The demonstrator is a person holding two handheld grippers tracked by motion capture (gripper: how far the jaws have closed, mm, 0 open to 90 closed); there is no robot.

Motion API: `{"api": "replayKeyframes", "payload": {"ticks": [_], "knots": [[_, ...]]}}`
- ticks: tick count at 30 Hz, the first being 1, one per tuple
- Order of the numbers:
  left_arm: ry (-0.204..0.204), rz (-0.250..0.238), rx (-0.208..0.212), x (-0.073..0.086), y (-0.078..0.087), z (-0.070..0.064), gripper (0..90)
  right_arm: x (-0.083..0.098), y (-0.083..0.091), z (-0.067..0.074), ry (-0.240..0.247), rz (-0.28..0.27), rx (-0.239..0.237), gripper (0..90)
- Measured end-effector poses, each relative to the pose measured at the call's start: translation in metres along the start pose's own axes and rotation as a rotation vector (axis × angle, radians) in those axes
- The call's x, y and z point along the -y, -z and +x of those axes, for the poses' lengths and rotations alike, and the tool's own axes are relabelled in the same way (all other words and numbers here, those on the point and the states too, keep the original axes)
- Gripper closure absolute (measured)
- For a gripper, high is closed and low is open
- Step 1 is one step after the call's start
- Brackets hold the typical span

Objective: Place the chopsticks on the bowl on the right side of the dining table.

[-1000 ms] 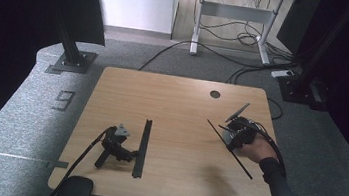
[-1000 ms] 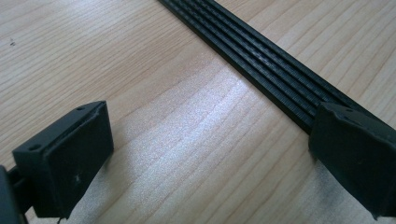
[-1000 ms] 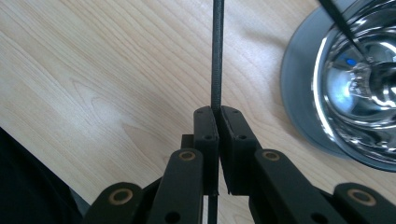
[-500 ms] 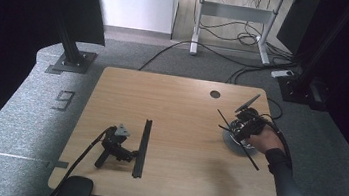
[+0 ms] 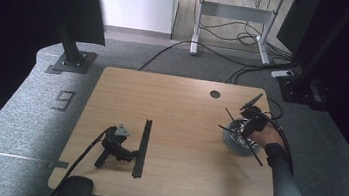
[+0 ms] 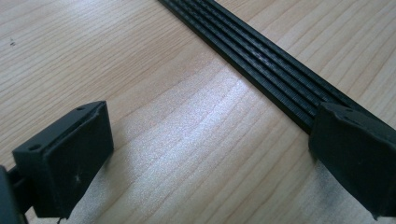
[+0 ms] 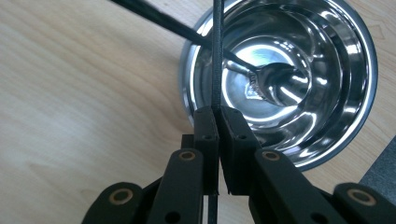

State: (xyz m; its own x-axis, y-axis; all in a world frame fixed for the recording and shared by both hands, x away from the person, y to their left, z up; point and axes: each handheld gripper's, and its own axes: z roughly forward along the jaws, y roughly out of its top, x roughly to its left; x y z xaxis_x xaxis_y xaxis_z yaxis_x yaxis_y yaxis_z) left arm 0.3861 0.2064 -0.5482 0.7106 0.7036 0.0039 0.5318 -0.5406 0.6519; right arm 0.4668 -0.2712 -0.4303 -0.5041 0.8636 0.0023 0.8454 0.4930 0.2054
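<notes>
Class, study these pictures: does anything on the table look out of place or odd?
Mildly odd: the left gripper lies unattended on the table, jaws open beside a black ribbed strip. The right gripper pinches a thin black strip over the steel bowl. Nothing looks spilled or damaged.

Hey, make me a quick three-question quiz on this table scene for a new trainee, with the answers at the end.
1. True or false: the right gripper is clamped on a thin black strip.
2. What shiny thing lies just beyond the right gripper? A) a steel bowl B) a glass jar C) a white plate
3. What lies on the table beside the left gripper, and are that gripper's jaws open or shut?

Key
1. True.
2. A, the steel bowl.
3. A long black ribbed bar; the jaws stand open with nothing between them.
</notes>
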Motion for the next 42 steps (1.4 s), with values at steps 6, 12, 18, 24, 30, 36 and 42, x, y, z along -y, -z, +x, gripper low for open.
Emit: {"api": "replayKeyframes", "payload": {"ticks": [6,12,18,24,30,36,42], "knots": [[0.000,0.000,0.000,0.000,0.000,0.000,0.0,-0.005,-0.013,-0.006,-0.005,0.001,0.019,85.6],[0.001,0.000,0.000,0.000,0.000,0.000,0.0,-0.009,-0.024,-0.009,-0.006,0.011,0.025,85.6],[0.000,0.001,0.000,0.000,0.000,0.000,0.0,-0.011,-0.034,-0.009,0.004,0.020,0.022,85.6],[0.000,0.001,0.000,0.000,0.000,0.000,0.0,-0.011,-0.037,-0.010,0.009,0.015,0.017,85.3],[0.001,0.002,0.001,0.000,0.000,0.000,0.0,-0.008,-0.028,-0.006,0.023,-0.082,0.034,61.9],[0.004,-0.001,0.001,0.000,0.000,0.000,0.0,0.003,-0.021,0.005,0.067,-0.164,0.050,52.0],[0.004,-0.001,0.001,0.000,0.000,0.000,0.0,0.015,-0.021,0.009,0.067,-0.243,0.086,43.2]]}}
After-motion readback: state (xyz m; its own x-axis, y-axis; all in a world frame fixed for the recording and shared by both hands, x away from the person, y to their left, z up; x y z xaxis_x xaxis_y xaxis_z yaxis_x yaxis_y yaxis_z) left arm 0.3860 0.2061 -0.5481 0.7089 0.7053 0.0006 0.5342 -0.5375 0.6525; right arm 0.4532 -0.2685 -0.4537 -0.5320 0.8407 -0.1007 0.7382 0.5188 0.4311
